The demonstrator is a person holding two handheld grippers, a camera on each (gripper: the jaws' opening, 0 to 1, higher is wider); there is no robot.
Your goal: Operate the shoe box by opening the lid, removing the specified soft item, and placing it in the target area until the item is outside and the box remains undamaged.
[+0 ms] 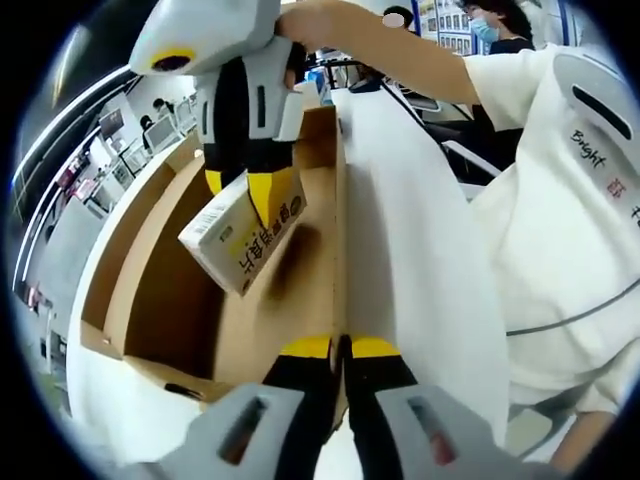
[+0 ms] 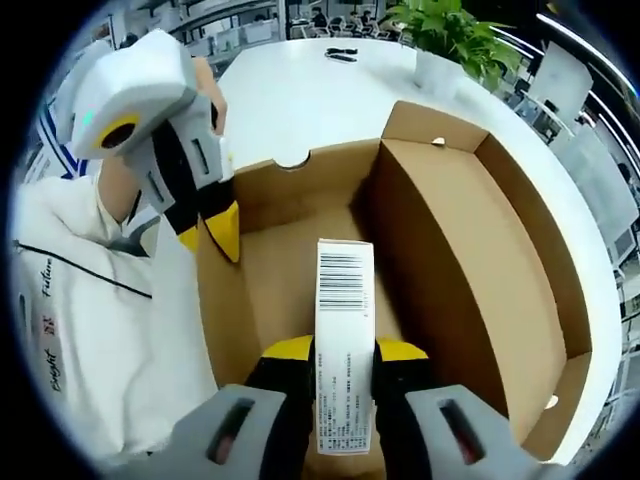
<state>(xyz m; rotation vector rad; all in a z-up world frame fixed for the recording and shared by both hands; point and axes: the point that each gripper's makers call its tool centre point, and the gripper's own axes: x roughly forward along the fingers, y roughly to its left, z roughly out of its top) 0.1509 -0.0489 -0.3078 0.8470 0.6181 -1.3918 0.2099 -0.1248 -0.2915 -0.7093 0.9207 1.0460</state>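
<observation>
The shoe box (image 2: 480, 270) is already open. Its brown inside shows in both views, and it sits on a white table (image 2: 330, 90). The white lid (image 1: 410, 270) stands up along one long side of the box. So the first step, opening the lid, looks done.

The left gripper (image 1: 340, 350) is pinched shut on the edge of that lid, with its yellow tips close together around the thin wall. It seems to be holding the lid back so the box stays open. In the right gripper view the same gripper (image 2: 215, 225) sits at the box's left wall, next to the person's white sleeve.

The right gripper (image 2: 345, 350) is squeezed on a small white packet (image 2: 345, 300) with a barcode on top. The packet sits between its two yellow tips. In the left gripper view this gripper (image 1: 245, 190) comes down from above, and the packet (image 1: 240, 240) hangs tilted in its tips over the inside of the box. It does not seem to touch the box floor, so it looks lifted.

So the packet is grabbed, but it is not out yet. It is above the box's open space, between the walls. What is left is to lift it over the wall and put it down in the target spot, which cannot be told from these views. The box shows no tears or dents.
</observation>
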